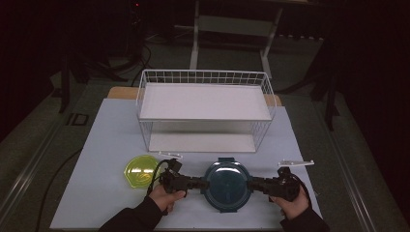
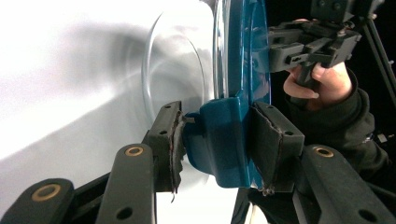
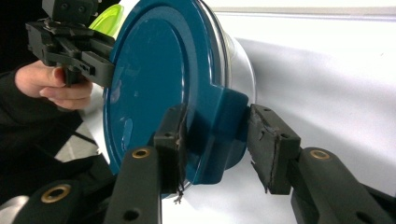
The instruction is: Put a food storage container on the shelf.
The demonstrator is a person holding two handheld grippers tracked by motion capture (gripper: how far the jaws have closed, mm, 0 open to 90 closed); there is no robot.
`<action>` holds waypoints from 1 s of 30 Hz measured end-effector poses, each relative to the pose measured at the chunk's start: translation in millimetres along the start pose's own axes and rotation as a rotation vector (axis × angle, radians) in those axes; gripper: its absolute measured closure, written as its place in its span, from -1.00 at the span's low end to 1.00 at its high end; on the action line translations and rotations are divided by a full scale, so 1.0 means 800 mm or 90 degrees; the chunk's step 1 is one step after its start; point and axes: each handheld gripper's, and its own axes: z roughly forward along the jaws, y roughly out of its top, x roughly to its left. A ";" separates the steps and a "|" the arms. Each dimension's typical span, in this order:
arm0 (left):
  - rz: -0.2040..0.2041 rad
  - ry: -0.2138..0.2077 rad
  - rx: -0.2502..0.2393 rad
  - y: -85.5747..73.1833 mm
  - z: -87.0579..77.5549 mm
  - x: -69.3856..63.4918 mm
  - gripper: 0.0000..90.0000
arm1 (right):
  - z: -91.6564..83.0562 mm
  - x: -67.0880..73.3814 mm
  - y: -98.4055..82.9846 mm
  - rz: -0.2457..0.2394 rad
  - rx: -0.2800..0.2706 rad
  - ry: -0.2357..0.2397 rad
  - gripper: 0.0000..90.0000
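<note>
A round clear container with a glossy teal plastic lid sits on the pale desk, near its front edge, between both tools. Behind it stands a white wire two-tier rack; a translucent yellow-green bowl lies to its left. The left tool pinches a lid clip between worn black pads. The right tool straddles the opposite clip, one pad touching, the other just apart.

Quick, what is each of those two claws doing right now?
Left gripper: shut on the blue lid's side clip.
Right gripper: open around the opposite clip, one pad apart.
</note>
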 end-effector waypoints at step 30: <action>-0.021 0.028 -0.023 0.000 -0.008 -0.018 0.27 | 0.005 -0.010 -0.002 0.091 0.015 0.066 0.21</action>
